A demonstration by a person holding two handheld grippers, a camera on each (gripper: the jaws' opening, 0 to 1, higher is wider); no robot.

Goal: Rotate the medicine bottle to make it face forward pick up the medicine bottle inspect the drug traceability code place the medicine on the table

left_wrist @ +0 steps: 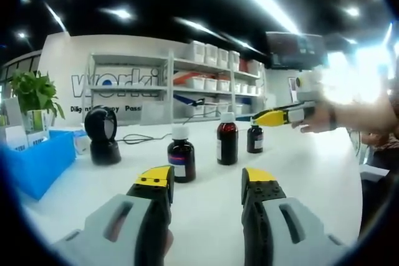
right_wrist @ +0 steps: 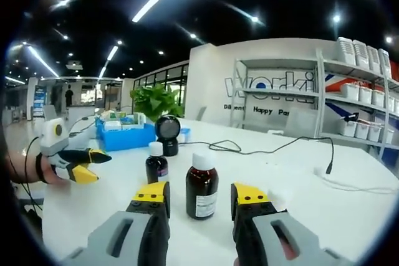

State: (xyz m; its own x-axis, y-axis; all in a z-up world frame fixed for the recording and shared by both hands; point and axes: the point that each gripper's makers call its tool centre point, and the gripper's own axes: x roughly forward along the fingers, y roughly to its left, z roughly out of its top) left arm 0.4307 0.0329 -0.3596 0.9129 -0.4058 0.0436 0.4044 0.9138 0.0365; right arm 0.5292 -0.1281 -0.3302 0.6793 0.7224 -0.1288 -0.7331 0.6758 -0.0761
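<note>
Three brown medicine bottles with white caps stand on the white table (left_wrist: 206, 216): a wide one (left_wrist: 181, 155), a tall one (left_wrist: 227, 139) and a small one (left_wrist: 254, 136). My left gripper (left_wrist: 206, 179) is open just short of them, nothing between its jaws. In the right gripper view, a labelled brown bottle (right_wrist: 201, 185) stands in line with the gap of my open right gripper (right_wrist: 201, 194), with space on both sides. A smaller bottle (right_wrist: 156, 163) stands behind it to the left. The right gripper (left_wrist: 277, 116) hovers by the small bottle, held by a hand.
A black scanner (left_wrist: 103, 135) stands left of the bottles, beside a blue bin (left_wrist: 37, 163) and a potted plant (left_wrist: 34, 91). A black cable (right_wrist: 249, 147) runs across the table. Shelves with white boxes (left_wrist: 212, 73) line the back wall. The left gripper (right_wrist: 78, 163) is at the table's edge.
</note>
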